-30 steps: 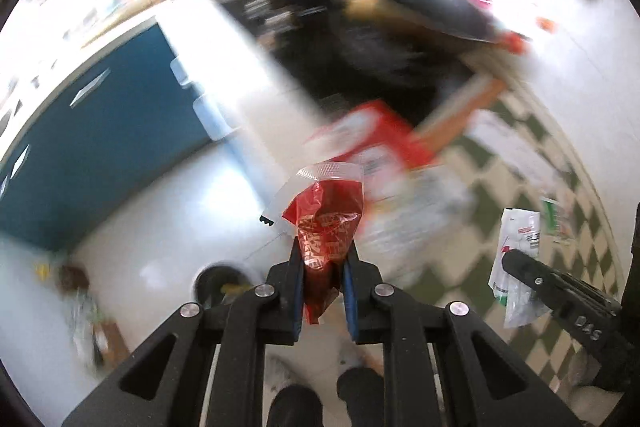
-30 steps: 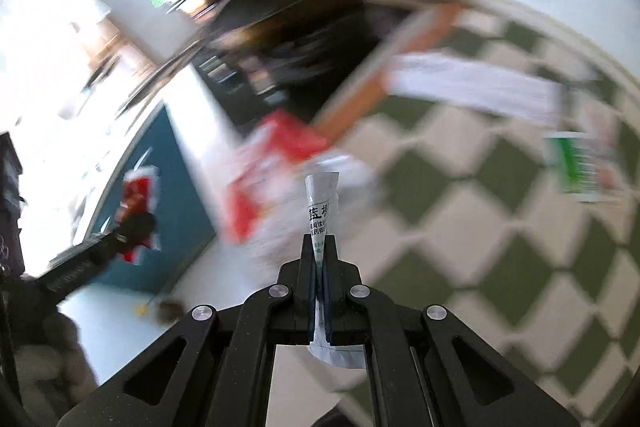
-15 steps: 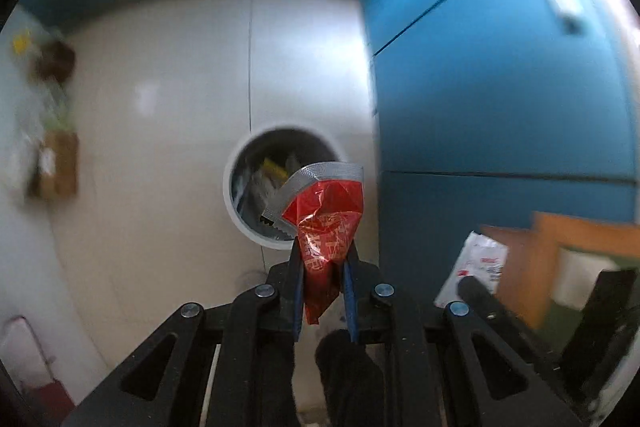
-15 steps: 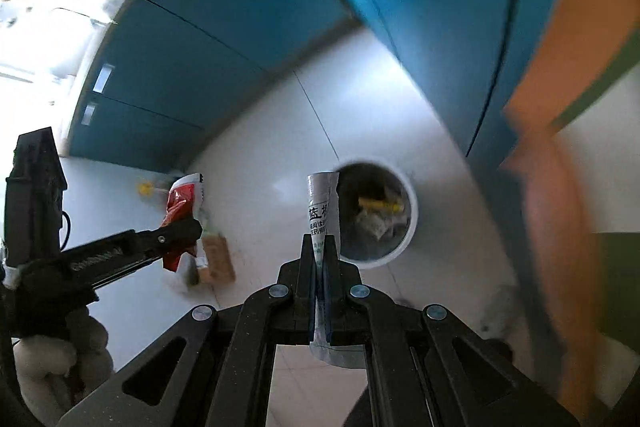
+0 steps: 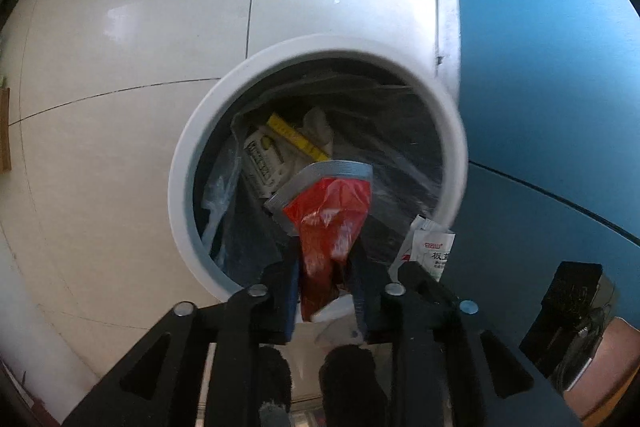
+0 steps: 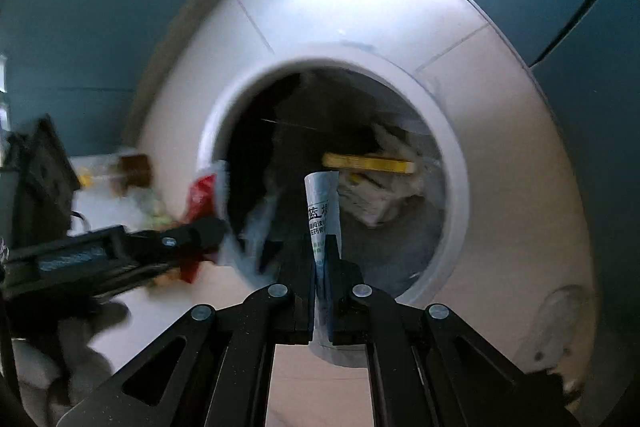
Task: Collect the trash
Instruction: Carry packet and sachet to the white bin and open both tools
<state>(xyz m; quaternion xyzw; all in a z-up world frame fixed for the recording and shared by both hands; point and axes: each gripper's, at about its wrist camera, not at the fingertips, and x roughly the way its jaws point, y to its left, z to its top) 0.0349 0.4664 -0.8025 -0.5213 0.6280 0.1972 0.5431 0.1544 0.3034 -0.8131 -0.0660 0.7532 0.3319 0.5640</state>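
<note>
My left gripper [image 5: 325, 259] is shut on a crumpled red wrapper [image 5: 332, 223] with a silver edge, held over the near rim of a white round trash bin [image 5: 182, 187]. My right gripper [image 6: 321, 251] is shut on a white sachet [image 6: 322, 207] with blue print, held just above the same bin [image 6: 456, 187]. The bin has a dark liner and holds papers and a yellow strip [image 5: 294, 139]. The right gripper and its sachet [image 5: 430, 251] show at the lower right of the left wrist view. The left gripper with the red wrapper [image 6: 200, 195] shows at the left of the right wrist view.
The bin stands on a white tiled floor [image 5: 120, 67] against blue cabinet fronts [image 5: 540, 87]. Some litter and a brown box [image 6: 134, 167] lie on the floor to the left in the right wrist view. A dark object [image 5: 568, 303] stands at the lower right.
Both grippers have swung from the checked table down to the bin and closed in on its opening. Each still holds its piece of trash.
</note>
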